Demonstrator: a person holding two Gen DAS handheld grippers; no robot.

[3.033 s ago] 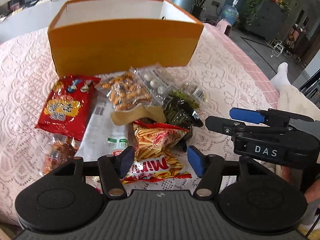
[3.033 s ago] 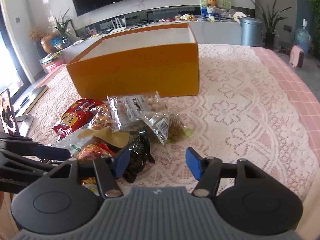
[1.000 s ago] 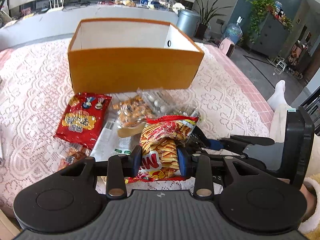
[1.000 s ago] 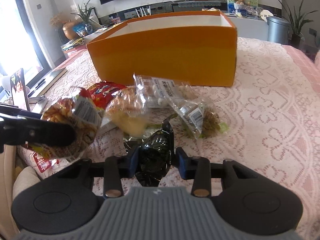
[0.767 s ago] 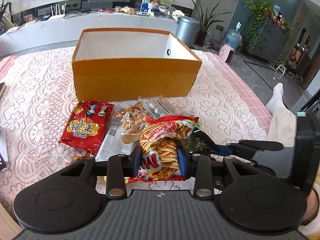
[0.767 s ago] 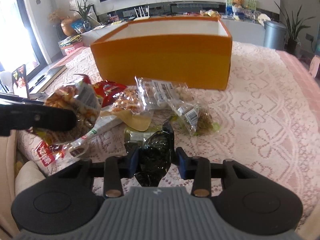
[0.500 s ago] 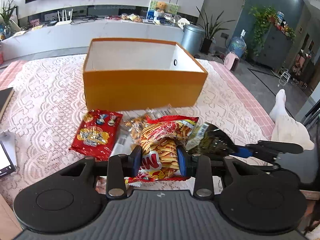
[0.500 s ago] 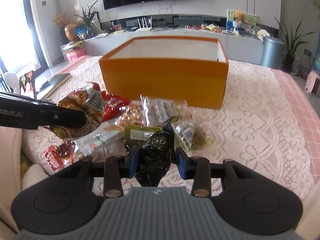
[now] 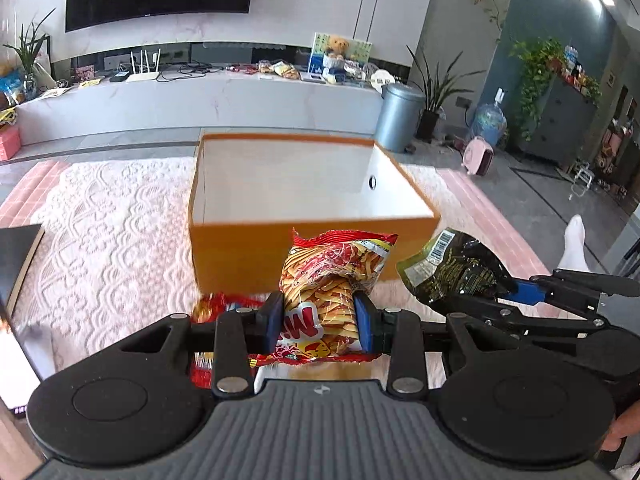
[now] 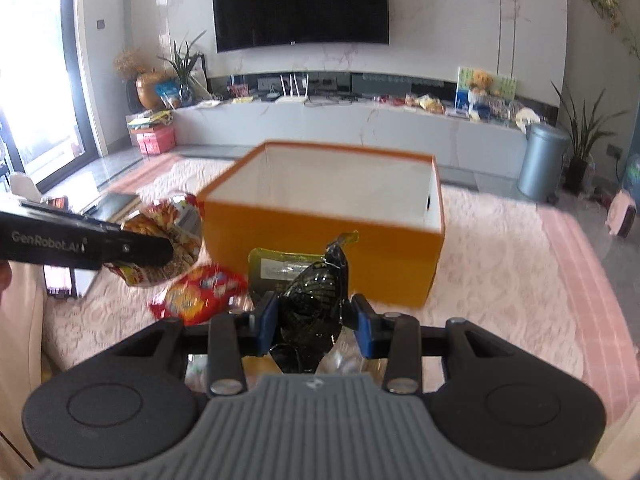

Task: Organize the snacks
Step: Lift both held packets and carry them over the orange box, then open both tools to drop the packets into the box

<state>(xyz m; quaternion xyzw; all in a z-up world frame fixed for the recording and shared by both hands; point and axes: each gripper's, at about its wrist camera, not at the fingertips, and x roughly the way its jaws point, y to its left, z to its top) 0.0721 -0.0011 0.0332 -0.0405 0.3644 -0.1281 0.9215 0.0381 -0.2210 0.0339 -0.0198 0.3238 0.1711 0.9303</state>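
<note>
My left gripper (image 9: 319, 317) is clamped on the light, crinkly chip bag (image 9: 334, 280), my right gripper (image 10: 313, 318) on the dark foil packet (image 10: 316, 300), both lifted before the orange box (image 9: 300, 208); mid-bag pinches feel slippery

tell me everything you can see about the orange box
The orange box is a rectangular open-top carton, seemingly cardboard, orange outside and white inside. No lid shows, and what shows of the interior looks empty. One end wall has a small round hole. It sits upright on the lace tablecloth, beyond the snack pile. A red packet lies near its front wall. Both grippers hold bags in the air in front of it, and neither touches it.
</note>
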